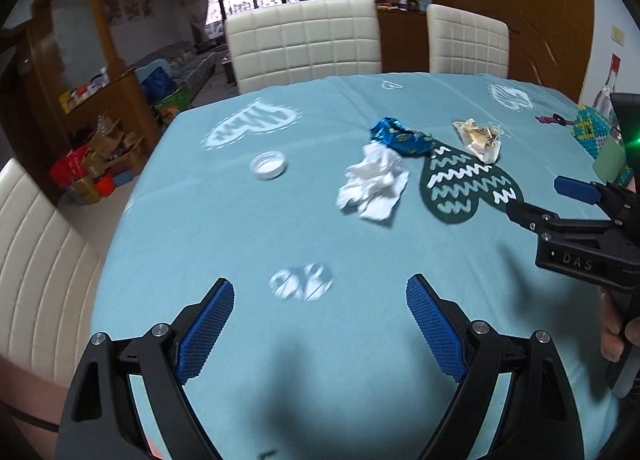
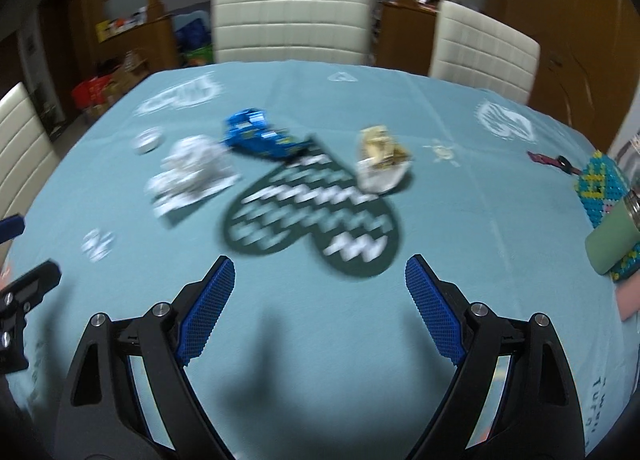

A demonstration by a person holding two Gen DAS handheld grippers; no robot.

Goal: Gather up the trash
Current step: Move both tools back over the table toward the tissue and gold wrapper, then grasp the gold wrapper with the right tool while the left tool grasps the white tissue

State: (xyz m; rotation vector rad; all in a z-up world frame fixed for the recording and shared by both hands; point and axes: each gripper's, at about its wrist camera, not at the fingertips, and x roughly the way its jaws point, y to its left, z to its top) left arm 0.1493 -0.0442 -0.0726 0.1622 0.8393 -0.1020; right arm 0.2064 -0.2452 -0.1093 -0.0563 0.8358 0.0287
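Trash lies on a light-blue tablecloth (image 1: pixel 320 236): a crumpled white tissue (image 1: pixel 374 184), a blue foil wrapper (image 1: pixel 402 137), a beige and clear wrapper (image 1: pixel 480 142) and a small white cap (image 1: pixel 269 165). My left gripper (image 1: pixel 320 324) is open and empty, low over the cloth, well short of the trash. My right gripper (image 2: pixel 320 308) is open and empty near the table's front; it also shows at the right of the left wrist view (image 1: pixel 536 198). The right wrist view is blurred and shows the tissue (image 2: pixel 192 176), blue wrapper (image 2: pixel 260 136), beige wrapper (image 2: pixel 380 162) and cap (image 2: pixel 147 139).
A dark green heart print (image 1: pixel 470 188) marks the cloth. A beaded pouch (image 2: pixel 600 184), a green cup (image 2: pixel 612 236) and keys (image 2: pixel 550 161) sit at the right edge. White chairs (image 1: pixel 304 40) stand behind and at the left.
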